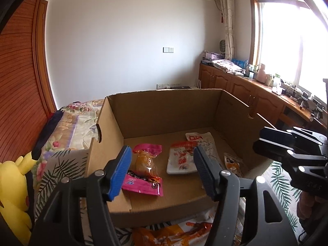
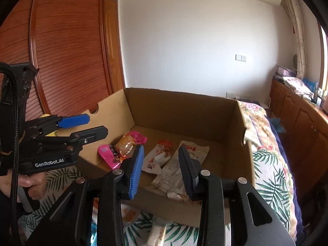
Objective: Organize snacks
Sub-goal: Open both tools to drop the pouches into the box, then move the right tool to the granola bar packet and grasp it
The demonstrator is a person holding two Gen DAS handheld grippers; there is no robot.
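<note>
An open cardboard box [image 1: 164, 110] [image 2: 184, 110] stands on a leaf-print bed. Inside lie a pink snack pack [image 1: 146, 170] [image 2: 121, 149], a red-and-white pack [image 1: 181, 160] [image 2: 157, 157], a long white pack [image 1: 205, 141] [image 2: 176, 170] and a small orange pack [image 1: 233, 164]. My left gripper [image 1: 162, 172] is open and empty above the box's near edge; it also shows in the right wrist view [image 2: 96, 126]. My right gripper [image 2: 161, 170] is open and empty over the near wall; it also shows in the left wrist view [image 1: 272, 145].
More snack packs lie on the bedspread in front of the box [image 1: 174, 233] [image 2: 157, 231]. A yellow plush toy [image 1: 12, 194] sits at the left. Wooden cabinets [image 1: 246, 94] line the right wall under a window. A wooden wardrobe [image 2: 67, 47] stands at the left.
</note>
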